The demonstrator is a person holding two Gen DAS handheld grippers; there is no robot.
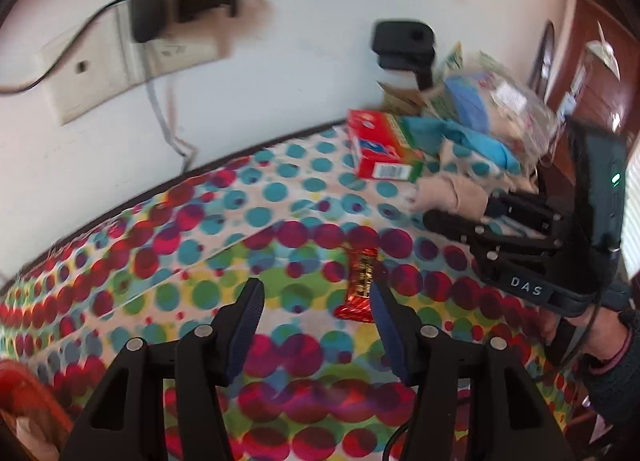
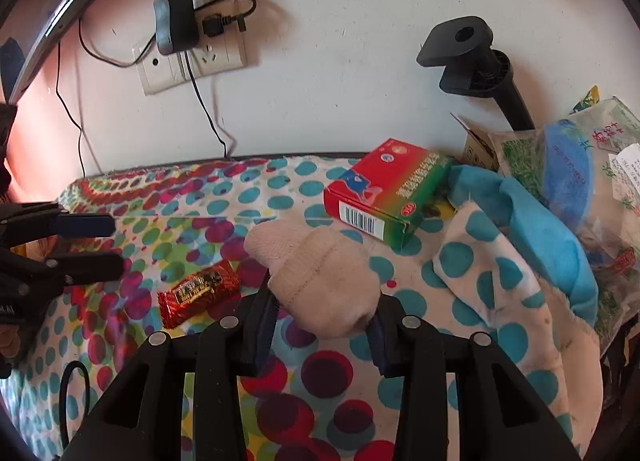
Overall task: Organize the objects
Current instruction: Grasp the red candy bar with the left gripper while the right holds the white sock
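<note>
Left wrist view: left gripper (image 1: 316,297) hangs w/ jaws wide over the spotted counter (image 1: 168,261), red candy bar (image 1: 360,281) just ahead. Right wrist view: right gripper (image 2: 326,313) is clamped on a beige sock (image 2: 320,273), red-green box (image 2: 384,193) near the counter's back edge.

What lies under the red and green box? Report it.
The red and green box rests on the dotted cloth, its far end beside the blue fabric. Anything beneath its base is hidden.
</note>
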